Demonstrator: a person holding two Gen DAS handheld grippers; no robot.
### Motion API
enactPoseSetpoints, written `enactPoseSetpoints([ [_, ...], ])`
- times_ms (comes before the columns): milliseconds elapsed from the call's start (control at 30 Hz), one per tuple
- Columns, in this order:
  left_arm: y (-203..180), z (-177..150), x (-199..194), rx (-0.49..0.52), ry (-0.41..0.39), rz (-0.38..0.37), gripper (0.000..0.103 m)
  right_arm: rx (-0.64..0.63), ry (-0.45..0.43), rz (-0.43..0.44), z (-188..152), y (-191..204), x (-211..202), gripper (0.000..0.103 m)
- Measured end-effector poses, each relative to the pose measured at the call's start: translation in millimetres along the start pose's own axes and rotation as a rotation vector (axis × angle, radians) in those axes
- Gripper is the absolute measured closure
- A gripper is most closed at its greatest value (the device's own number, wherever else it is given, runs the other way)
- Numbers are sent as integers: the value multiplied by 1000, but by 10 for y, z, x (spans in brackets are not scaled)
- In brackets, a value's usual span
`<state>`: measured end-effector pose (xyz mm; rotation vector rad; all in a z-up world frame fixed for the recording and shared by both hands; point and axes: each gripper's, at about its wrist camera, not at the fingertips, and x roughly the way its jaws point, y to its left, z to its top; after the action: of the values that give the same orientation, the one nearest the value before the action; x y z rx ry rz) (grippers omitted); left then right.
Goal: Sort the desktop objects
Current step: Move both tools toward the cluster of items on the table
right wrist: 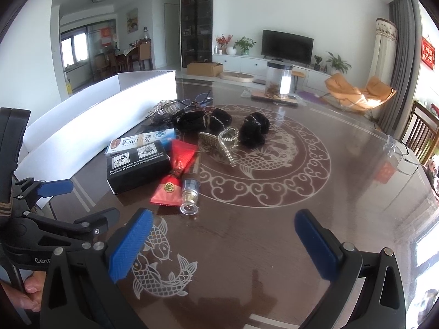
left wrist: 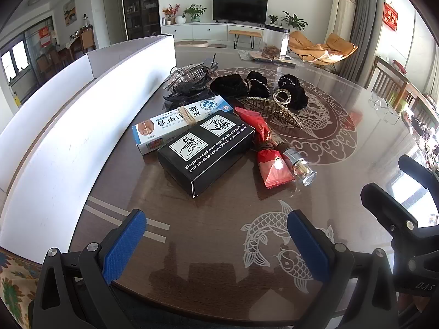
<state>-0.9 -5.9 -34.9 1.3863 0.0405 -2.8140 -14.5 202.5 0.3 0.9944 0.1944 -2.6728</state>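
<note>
The near tabletop point(left wrist: 219, 235) lies bare under both claws, left claw point(left wrist: 216, 244) and right claw point(right wrist: 223, 244), each spread wide with nothing between the pads. Ahead, the black box point(left wrist: 205, 150) sits closest, touching the white-blue carton point(left wrist: 175, 122) behind it and the red packet point(left wrist: 263, 148) to its right. A glass bottle point(left wrist: 299, 164) lies against the packet. Beyond them clips point(left wrist: 274, 109) and black scrunchies point(left wrist: 252, 85) crowd together. A long white box wall point(left wrist: 68, 137) shuts the left side. The right of the tabletop is open.
</note>
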Motion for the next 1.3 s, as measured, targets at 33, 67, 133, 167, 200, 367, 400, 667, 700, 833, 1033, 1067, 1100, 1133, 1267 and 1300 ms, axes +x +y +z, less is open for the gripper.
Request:
enactPoseSetpoints([
  [33, 1, -1, -1, 0, 0, 0, 0, -1, 1, 0, -6, 2, 7, 0],
  [67, 4, -4, 1, 0, 0, 0, 0, -1, 3, 2, -5, 0, 14, 0],
  [133, 8, -7, 5, -1, 1, 0, 0, -2, 8, 5, -13, 7, 33, 0],
  [167, 8, -6, 4, -2, 1, 1, 0, -2, 10, 6, -15, 8, 41, 0],
  [200, 13, -8, 6, -3, 1, 0, 0, -1, 12, 7, -16, 8, 48, 0],
  [367, 61, -12, 27, -24, 8, 0, 0, -2, 15, 12, -19, 16, 79, 0],
  [400, 84, -12, 37, -34, 14, 1, 0, -8, 19, 17, -13, 24, 102, 0],
  [667, 347, -46, 253, -152, 152, 35, 0, -81, 124, 173, 172, 109, 728, 0],
  [700, 384, -61, 258, -167, 159, 22, 0, -87, 142, 176, 204, 107, 838, 0],
  [833, 385, -77, 279, -159, 176, 42, 0, -81, 199, 179, 294, 87, 1193, 0],
  [1033, 377, -14, 525, -139, 287, 30, 0, -203, 228, 259, 375, 399, 1510, 0],
  [1067, 362, 13, 551, -119, 289, 44, 0, -221, 231, 256, 383, 445, 1563, 0],
  [1100, 336, 44, 591, -89, 301, 56, 0, -226, 229, 255, 395, 467, 1601, 0],
  [1133, 303, 81, 632, -52, 307, 55, 0, -222, 225, 245, 418, 463, 1621, 0],
  [1267, 238, 290, 799, 41, 276, -3, 0, -140, 229, 179, 469, 243, 1694, 0],
  [1300, 239, 353, 848, 49, 260, -9, 0, -129, 232, 164, 470, 183, 1696, 0],
])
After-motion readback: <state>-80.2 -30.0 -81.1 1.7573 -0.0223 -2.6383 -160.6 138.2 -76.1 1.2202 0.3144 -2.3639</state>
